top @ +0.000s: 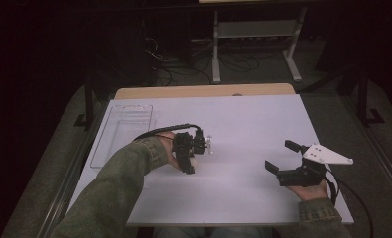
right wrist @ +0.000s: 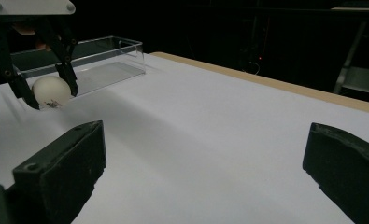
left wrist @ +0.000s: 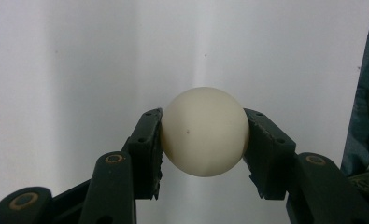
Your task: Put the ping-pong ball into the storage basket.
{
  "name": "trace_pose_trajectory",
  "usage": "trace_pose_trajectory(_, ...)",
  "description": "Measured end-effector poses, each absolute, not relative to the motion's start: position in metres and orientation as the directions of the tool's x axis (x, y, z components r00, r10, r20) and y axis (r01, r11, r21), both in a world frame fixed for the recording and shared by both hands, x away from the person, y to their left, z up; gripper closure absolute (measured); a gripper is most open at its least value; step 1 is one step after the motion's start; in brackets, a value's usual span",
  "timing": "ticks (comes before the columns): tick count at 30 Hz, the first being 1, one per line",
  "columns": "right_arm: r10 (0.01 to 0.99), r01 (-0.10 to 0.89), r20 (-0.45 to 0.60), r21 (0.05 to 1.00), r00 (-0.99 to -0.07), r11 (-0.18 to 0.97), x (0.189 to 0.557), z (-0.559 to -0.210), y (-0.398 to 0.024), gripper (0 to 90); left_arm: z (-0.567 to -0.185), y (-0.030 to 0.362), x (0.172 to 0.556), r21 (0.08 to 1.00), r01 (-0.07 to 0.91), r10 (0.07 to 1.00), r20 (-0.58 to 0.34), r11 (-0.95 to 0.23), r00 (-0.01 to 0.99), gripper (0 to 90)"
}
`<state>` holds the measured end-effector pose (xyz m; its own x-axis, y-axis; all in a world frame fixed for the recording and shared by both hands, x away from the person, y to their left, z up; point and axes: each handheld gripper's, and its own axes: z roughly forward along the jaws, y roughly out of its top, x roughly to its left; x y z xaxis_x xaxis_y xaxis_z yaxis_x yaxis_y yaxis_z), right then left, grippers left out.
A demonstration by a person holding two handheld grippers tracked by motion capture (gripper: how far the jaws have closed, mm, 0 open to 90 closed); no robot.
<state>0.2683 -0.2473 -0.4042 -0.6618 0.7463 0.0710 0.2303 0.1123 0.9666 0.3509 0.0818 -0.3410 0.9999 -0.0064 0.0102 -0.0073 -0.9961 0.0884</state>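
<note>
The left gripper [left wrist: 203,140] pinches a white ball [left wrist: 204,132] across its widest part, low over the bench [top: 253,129]. The ball looks light, hard and smooth, likely to slip off-centre. The right gripper [top: 283,158] rests spread, holding nothing. A clear tray [top: 121,131] sits at the white bench's left edge; the room is dark

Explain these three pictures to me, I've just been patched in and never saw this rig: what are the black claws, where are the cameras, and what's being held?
No robot here: a person holds a two-jaw gripper in each hand. The high view looks down on the white table. The other two cameras ride on the grippers. The left gripper is shut on a white ball, its jaws touching both sides. The right gripper is open, nothing between its jaws. A clear tray lies at the table's left edge.
</note>
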Motion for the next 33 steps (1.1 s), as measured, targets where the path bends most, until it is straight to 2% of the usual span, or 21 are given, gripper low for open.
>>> trace_pose_trajectory(33,0.745,0.232,0.069,0.965,-0.664,0.118,0.269,-0.405,-0.246,0.0,-0.298,0.116,0.354,0.107,0.047,0.054,0.057,-0.993,0.997,51.4)
